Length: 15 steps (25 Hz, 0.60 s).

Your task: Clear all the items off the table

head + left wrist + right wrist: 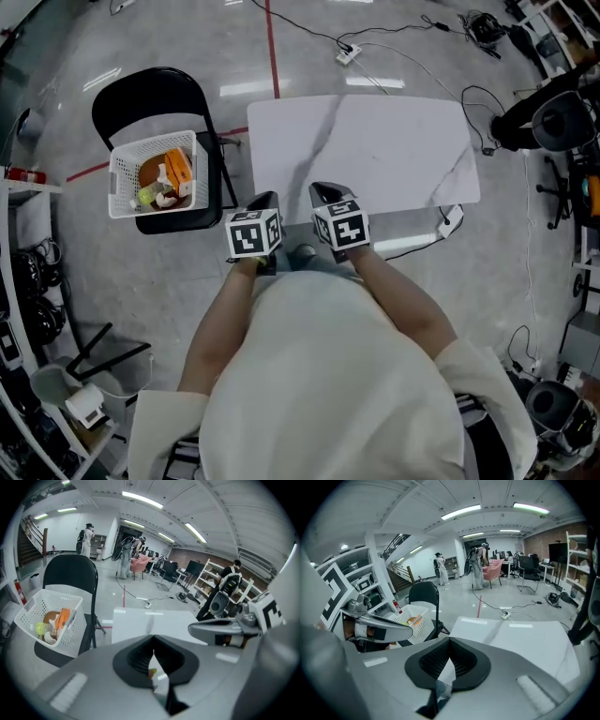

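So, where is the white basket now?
In the head view the basket sits on the seat of the black chair, on the floor just left of the white table.

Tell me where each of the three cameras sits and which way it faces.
Head view: on the person's head, facing steeply down at the table; left gripper, right gripper, forearms show.
Left gripper view: on that gripper, facing along its shut jaws across the table; right gripper shows.
Right gripper view: likewise across the table; left gripper shows.
All share table and basket.
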Each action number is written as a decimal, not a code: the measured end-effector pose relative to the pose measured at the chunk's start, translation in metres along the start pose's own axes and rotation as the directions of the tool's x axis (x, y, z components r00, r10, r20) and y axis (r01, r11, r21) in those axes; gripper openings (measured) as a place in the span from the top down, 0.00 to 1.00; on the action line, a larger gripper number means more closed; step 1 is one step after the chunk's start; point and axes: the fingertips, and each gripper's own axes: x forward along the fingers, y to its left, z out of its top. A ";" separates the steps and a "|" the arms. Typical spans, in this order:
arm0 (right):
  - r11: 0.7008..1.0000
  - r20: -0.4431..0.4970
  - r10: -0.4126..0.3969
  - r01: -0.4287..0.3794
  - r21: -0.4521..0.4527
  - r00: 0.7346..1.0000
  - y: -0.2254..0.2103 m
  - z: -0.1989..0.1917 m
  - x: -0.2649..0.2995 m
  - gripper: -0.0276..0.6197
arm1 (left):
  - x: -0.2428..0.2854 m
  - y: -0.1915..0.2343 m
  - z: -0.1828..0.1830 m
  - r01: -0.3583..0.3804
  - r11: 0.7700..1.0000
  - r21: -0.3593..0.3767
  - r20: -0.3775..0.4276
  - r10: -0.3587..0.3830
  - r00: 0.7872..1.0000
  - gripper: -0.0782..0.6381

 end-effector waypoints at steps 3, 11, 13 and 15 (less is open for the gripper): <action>0.999 0.018 -0.032 0.032 0.033 0.999 -0.017 -0.009 -0.017 0.96 | 0.004 -0.022 -0.005 0.027 0.999 0.041 -0.009 -0.027 1.000 0.88; 0.990 0.056 -0.107 0.102 0.097 0.993 -0.049 -0.026 -0.052 0.96 | 0.013 -0.067 -0.015 0.093 0.986 0.142 -0.044 -0.088 0.995 0.88; 0.987 0.065 -0.124 0.117 0.109 0.990 -0.052 -0.029 -0.059 0.96 | 0.013 -0.073 -0.014 0.105 0.981 0.165 -0.046 -0.099 0.994 0.88; 0.985 0.070 -0.137 0.129 0.113 0.988 -0.053 -0.034 -0.065 0.96 | 0.011 -0.078 -0.014 0.116 0.976 0.183 -0.046 -0.109 0.993 0.88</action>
